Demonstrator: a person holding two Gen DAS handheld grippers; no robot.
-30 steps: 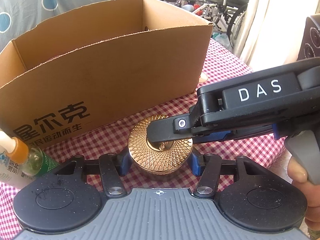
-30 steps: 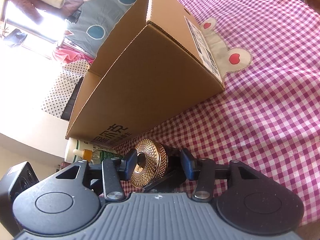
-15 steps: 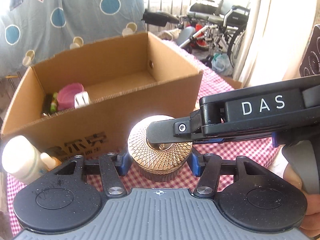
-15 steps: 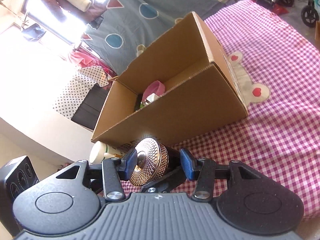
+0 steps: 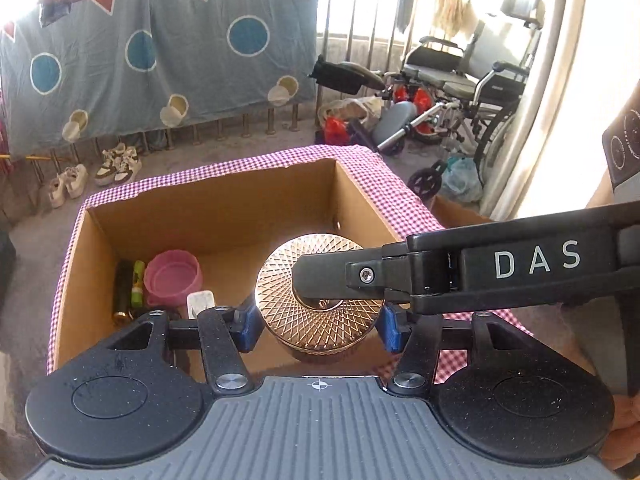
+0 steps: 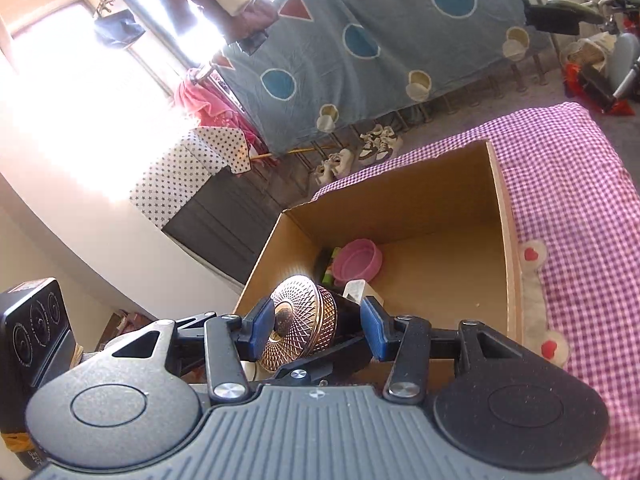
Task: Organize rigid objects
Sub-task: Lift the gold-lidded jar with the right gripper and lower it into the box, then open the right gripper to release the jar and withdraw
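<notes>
A round gold jar with a cross-hatched lid is held in the air over the near edge of an open cardboard box. My left gripper is shut on the jar's sides. My right gripper is shut on the same jar, top and bottom; its upper finger lies across the lid. The box holds a pink bowl, a dark tube, a green tube and a small white item. The pink bowl also shows in the right wrist view.
The box stands on a table with a pink checked cloth. A patterned blue sheet hangs behind. Wheelchairs and shoes are on the floor beyond. A black speaker is at the left.
Both grippers have lifted the gold jar from the cloth in front of the box to above the box's near wall. The inside of the box has come into view.
</notes>
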